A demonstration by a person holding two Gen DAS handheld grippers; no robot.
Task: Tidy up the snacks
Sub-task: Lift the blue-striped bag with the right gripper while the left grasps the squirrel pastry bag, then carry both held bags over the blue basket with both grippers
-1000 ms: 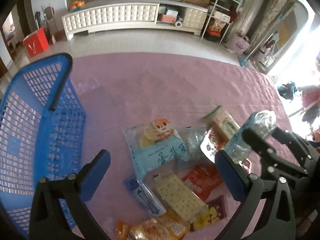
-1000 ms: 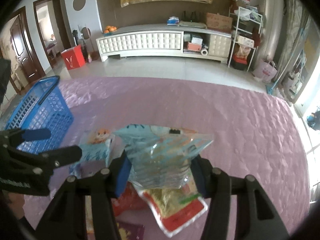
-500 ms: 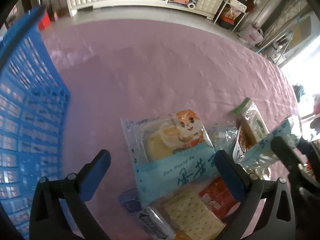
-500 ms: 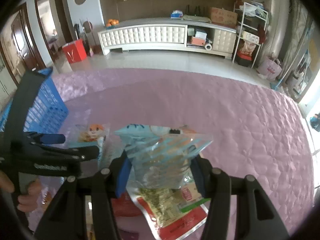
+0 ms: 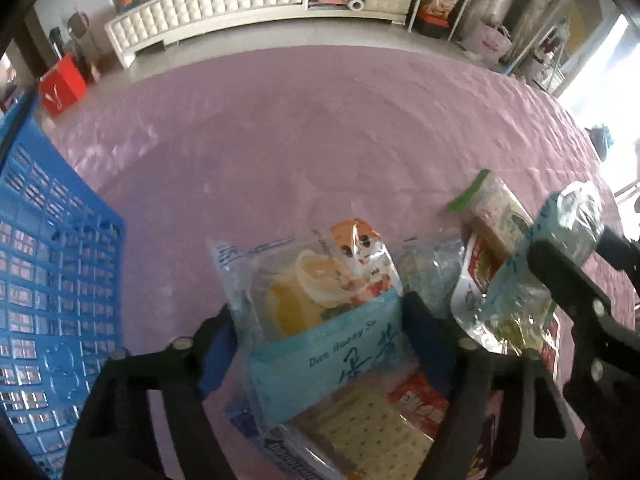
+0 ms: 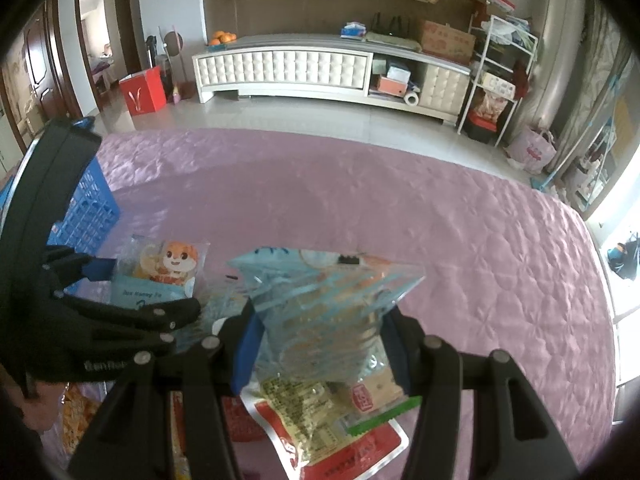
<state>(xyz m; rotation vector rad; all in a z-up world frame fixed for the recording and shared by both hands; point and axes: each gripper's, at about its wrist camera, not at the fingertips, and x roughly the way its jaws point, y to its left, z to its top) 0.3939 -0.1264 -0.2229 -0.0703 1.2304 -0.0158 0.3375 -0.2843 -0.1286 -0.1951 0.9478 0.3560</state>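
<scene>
My left gripper (image 5: pixel 320 344) is shut on a clear and light-blue cake packet with a cartoon hamster (image 5: pixel 320 300), which lies on the purple quilted table (image 5: pixel 320 128). The same packet shows in the right wrist view (image 6: pixel 160 272). My right gripper (image 6: pixel 320 344) is shut on a light-blue clear snack bag (image 6: pixel 328 300) and holds it above the table; it also shows in the left wrist view (image 5: pixel 560 240). A blue plastic basket (image 5: pixel 52 280) stands at the left.
More snacks lie in a heap near me: a cracker pack (image 5: pixel 372 428), a red packet (image 5: pixel 420 396), a green-topped red pouch (image 6: pixel 332 432) and an orange bag (image 6: pixel 76 416). A white cabinet (image 6: pixel 288 68) and a wire rack (image 6: pixel 500 72) stand beyond the table.
My left gripper has come down over the hamster cake packet and closed on it. My right gripper keeps holding the light-blue bag and has barely moved.
</scene>
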